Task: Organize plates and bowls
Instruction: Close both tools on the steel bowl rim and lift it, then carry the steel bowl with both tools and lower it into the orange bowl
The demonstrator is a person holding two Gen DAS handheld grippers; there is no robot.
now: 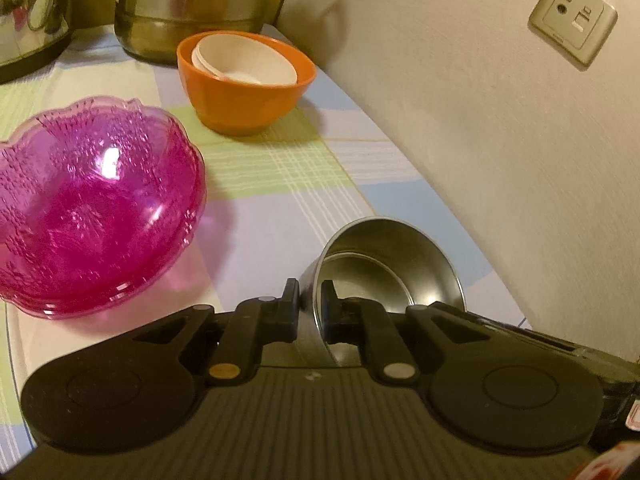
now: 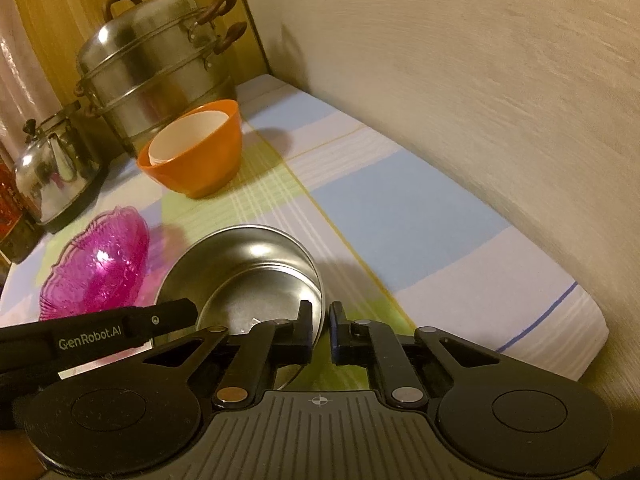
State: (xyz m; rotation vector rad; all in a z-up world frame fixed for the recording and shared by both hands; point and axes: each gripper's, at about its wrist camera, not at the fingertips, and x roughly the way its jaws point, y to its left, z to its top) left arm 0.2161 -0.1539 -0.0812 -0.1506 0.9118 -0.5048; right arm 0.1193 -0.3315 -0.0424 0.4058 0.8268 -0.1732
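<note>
In the left wrist view, the left gripper was closed on the near wall of a round stainless steel bowl holding a 2nd steel bowl inside, tilted on the checked pastel tablecloth near the beige wall, with a pink scalloped glass bowl to the left and an orange plastic bowl holding white bowls farther back. In the right wrist view, the right gripper pinched the same steel bowl's rim on its right side, 1 finger inside and 1 outside, while the left gripper's black body entered from the left, and a tiered steel steamer pot and a shiny kettle stood behind.

Right tool clamps steel bowl rim; pink bowl beside it.
</note>
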